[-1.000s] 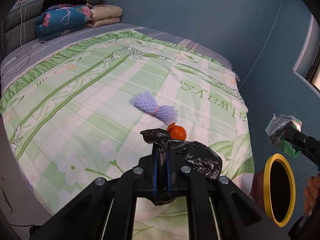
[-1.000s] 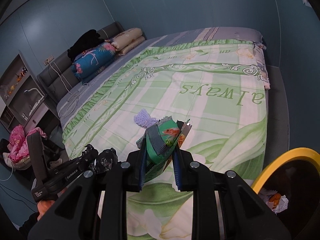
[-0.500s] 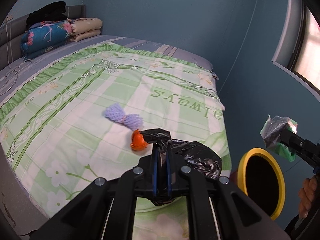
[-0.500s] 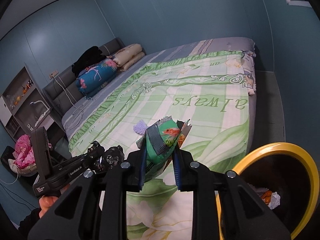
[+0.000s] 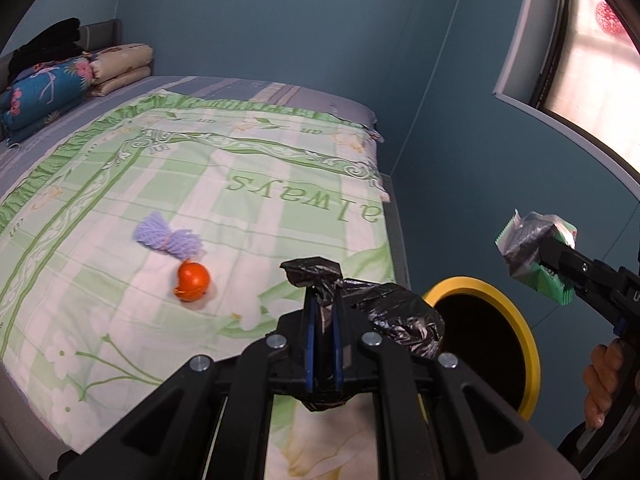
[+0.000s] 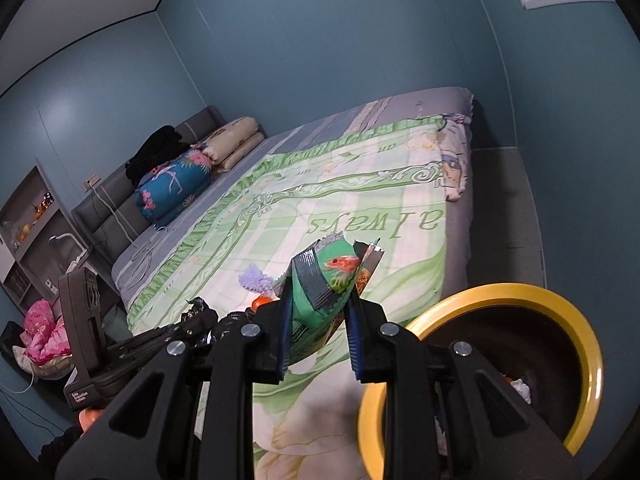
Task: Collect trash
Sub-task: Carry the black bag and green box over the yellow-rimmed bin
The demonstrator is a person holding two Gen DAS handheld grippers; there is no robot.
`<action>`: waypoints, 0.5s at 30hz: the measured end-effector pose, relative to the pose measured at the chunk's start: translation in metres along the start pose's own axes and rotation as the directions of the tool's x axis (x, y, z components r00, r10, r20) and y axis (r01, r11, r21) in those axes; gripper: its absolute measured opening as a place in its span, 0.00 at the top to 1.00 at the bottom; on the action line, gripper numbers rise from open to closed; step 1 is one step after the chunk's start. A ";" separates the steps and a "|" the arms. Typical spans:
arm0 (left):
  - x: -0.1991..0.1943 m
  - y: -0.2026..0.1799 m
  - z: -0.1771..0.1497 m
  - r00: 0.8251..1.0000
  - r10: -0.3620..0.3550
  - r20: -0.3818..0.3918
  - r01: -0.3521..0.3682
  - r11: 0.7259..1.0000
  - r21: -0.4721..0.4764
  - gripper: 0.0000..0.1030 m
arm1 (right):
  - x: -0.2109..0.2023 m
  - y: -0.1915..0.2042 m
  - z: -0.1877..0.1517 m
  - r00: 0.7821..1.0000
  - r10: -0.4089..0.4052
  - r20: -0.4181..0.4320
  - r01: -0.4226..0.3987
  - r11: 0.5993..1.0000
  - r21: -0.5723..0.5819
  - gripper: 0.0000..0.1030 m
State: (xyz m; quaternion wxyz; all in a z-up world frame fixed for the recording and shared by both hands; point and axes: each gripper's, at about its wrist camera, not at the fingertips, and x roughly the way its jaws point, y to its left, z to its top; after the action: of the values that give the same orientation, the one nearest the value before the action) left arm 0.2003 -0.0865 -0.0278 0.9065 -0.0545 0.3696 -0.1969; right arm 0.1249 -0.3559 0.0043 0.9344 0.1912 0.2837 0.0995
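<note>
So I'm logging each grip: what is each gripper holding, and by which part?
Left gripper pinches the black bag by its twisted neck. Right gripper clamps the green snack packet across its lower body.

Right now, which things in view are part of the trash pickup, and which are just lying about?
Part of the job:
- black plastic bag, in left claw
- green snack wrapper, in right claw
- yellow-rimmed bin
- orange peel on bed
- purple foam net on bed

Lying about:
- folded quilts
- black clothing
- pink bundle
</note>
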 end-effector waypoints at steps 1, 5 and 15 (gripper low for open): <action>0.004 -0.007 0.000 1.000 -0.012 -0.006 0.012 1.000 0.009 0.94 | -0.003 -0.004 0.000 1.000 -0.009 0.008 0.009 1.000 0.005 0.79; 0.020 -0.028 -0.003 0.998 -0.045 -0.033 0.046 0.998 0.036 0.94 | -0.011 -0.022 -0.001 0.999 -0.026 0.021 0.025 0.999 0.033 0.79; 0.057 -0.070 -0.014 0.989 -0.106 -0.100 0.113 0.992 0.063 0.94 | -0.024 -0.065 -0.008 0.992 -0.120 0.045 0.116 0.989 0.096 0.79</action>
State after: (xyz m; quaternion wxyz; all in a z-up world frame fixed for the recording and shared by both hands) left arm 0.2054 -0.1721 -0.0574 0.8766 -0.0342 0.4026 -0.2614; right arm 0.1060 -0.4192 -0.0173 0.9356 0.2197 0.2751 0.0259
